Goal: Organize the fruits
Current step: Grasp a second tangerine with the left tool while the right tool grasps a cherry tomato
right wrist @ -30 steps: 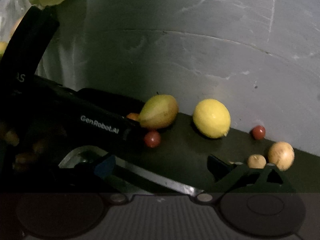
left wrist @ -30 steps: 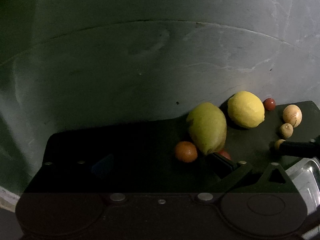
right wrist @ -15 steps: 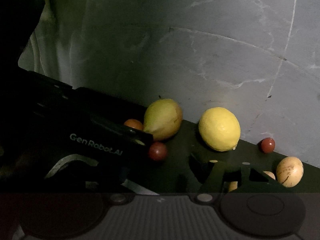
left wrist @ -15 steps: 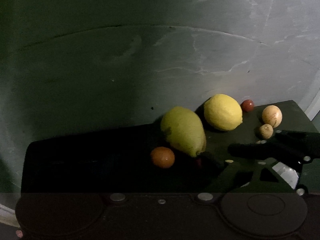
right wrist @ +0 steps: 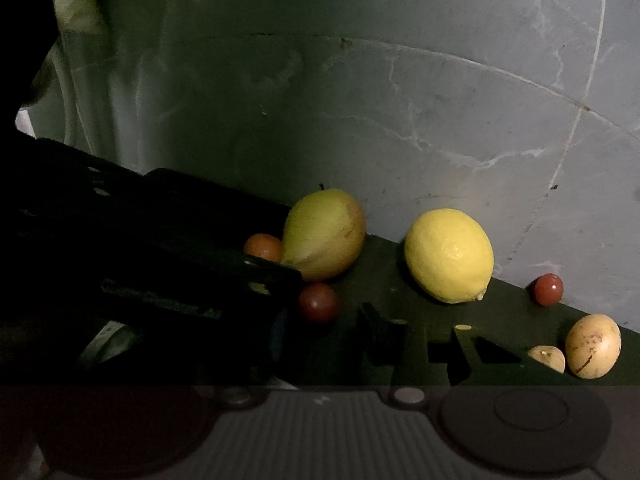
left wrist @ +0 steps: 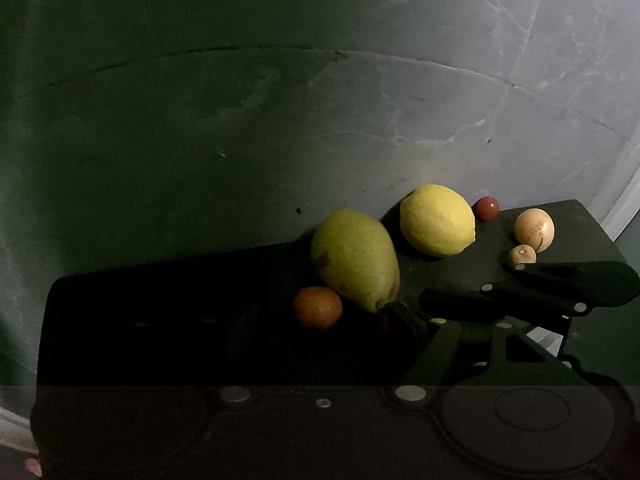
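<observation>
Since a second ago both cameras have crept closer to the fruit row, and the right hand-held gripper has pushed further in across the left wrist view, its dark finger now lying near the tip of the green-yellow mango. Fruits sit loose on a dark table against a grey marbled wall: mango at left, small orange fruit just beside it, lemon behind and to the right, a red cherry tomato near the wall, a pale round fruit and a smaller pale one at the far right. A second dark red tomato lies in front of the mango, close to the left hand-held gripper. Right gripper's fingers stand apart with nothing between them. Left gripper: only its right finger shows clearly, left side lost in shadow, so whether it is spread or closed cannot be told; nothing seen held. A metal edge, perhaps a tray, glints low under the left gripper. Risks, as judged: every fruit here is round and unrestrained, so a glancing finger could roll the tomato or orange off the table; the two grippers crowd the same spot by the mango and may collide; dim light hides the finger positions; the mango is wide and smooth and could squirt from a shallow pinch.
</observation>
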Demonstrator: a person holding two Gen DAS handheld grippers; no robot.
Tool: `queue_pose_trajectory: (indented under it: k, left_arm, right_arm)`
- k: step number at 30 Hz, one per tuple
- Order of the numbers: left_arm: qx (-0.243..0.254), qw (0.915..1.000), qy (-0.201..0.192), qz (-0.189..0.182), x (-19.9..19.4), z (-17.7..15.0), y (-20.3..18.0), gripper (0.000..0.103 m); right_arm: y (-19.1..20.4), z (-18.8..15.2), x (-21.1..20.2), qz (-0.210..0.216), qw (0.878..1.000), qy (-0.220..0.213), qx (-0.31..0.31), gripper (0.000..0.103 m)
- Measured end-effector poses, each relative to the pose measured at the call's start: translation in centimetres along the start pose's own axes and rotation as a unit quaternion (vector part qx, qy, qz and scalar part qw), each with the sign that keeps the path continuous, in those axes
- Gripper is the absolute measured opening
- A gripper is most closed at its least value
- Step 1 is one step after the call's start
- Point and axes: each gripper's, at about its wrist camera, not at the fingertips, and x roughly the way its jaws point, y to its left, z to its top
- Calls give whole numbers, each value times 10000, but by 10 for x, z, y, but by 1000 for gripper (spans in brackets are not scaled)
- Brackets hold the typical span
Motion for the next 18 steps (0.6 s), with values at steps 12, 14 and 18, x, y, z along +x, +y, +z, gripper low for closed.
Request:
queue_pose_trajectory:
  k: [12, 14, 18]
  left_arm:
    - [-55, 9999, 105, 85, 6, -6, 8, 65]
    - [-40, 9999, 96, 88, 7, -6, 8, 64]
    - [-71, 9999, 80, 95, 10, -4, 9, 59]
  right_arm:
    - [-2, -3, 2, 67, 10000, 1, 44, 36]
    - [-3, -2, 2, 64, 10000, -2, 38, 35]
    - [-3, -2, 2, 73, 9999, -9, 85, 35]
